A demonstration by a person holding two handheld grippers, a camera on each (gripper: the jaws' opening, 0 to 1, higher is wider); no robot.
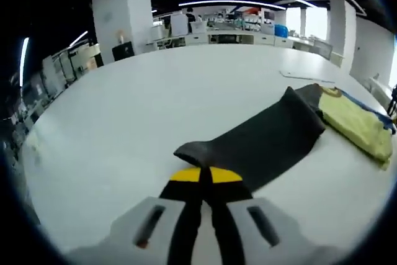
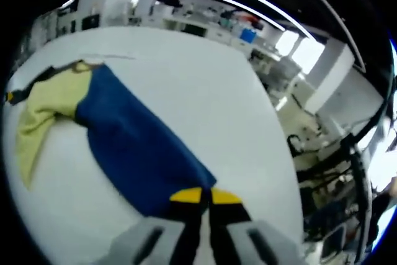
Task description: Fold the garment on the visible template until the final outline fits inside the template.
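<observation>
A garment lies spread on the white table. Its dark grey sleeve runs from my left gripper toward a pale yellow body panel with a blue edge at the far right. The left jaws are pressed together with the grey sleeve's rolled end at their yellow tips. In the right gripper view a blue sleeve stretches from the yellow panel down to my right gripper, whose jaws are closed on the blue cloth's corner.
A thin flat outline lies on the table beyond the garment. White pillars, desks and shelving stand past the far edge. The table's right edge drops off toward chairs and equipment.
</observation>
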